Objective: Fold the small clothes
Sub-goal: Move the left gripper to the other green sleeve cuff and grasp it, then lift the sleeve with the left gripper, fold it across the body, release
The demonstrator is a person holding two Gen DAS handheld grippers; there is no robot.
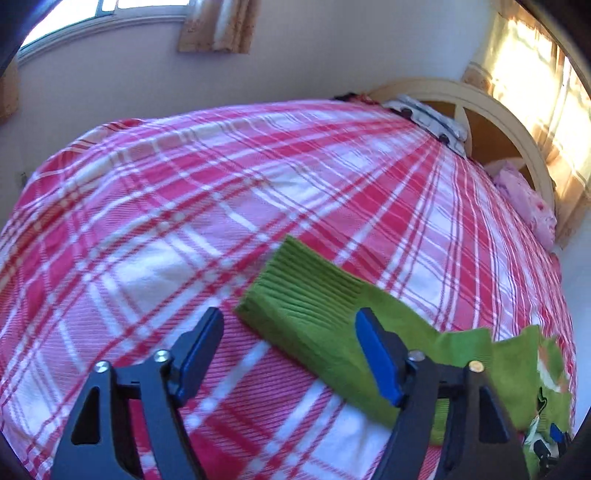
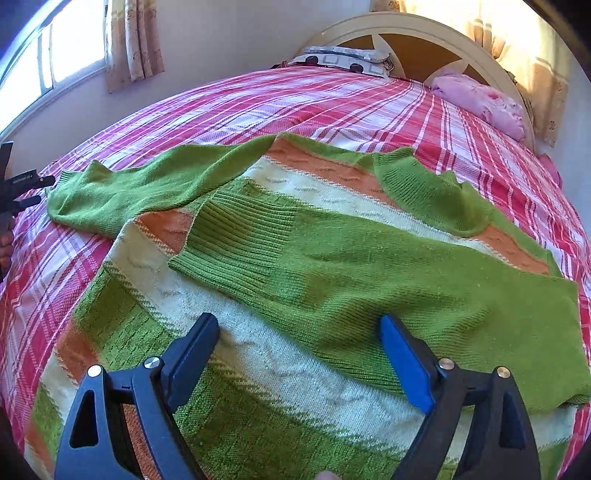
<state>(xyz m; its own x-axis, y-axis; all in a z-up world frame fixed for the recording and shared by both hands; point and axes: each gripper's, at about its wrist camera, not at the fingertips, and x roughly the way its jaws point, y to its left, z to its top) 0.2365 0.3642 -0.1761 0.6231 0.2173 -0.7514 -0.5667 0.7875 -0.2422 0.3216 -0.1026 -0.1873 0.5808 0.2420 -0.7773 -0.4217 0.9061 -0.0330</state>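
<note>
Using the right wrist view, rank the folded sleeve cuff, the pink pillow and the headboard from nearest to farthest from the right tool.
1. Folded sleeve cuff, centre, lying across the sweater.
2. Pink pillow, upper right on the bed.
3. Headboard, top, behind the pillow.

The sweater (image 2: 332, 266) is knitted cloth, matt and slightly fuzzy, with ribbed cuffs; its outstretched sleeve (image 1: 314, 302) shows the same ribbing. The bedspread (image 1: 184, 206) is woven checked cloth, matt, with a fine raised weave. The left gripper (image 1: 290, 354) and right gripper (image 2: 299, 354) have matt black plastic arms, smooth blue pads (image 2: 402, 365) and shiny metal screws. The headboard (image 2: 369, 26) looks like smooth painted wood.
</note>
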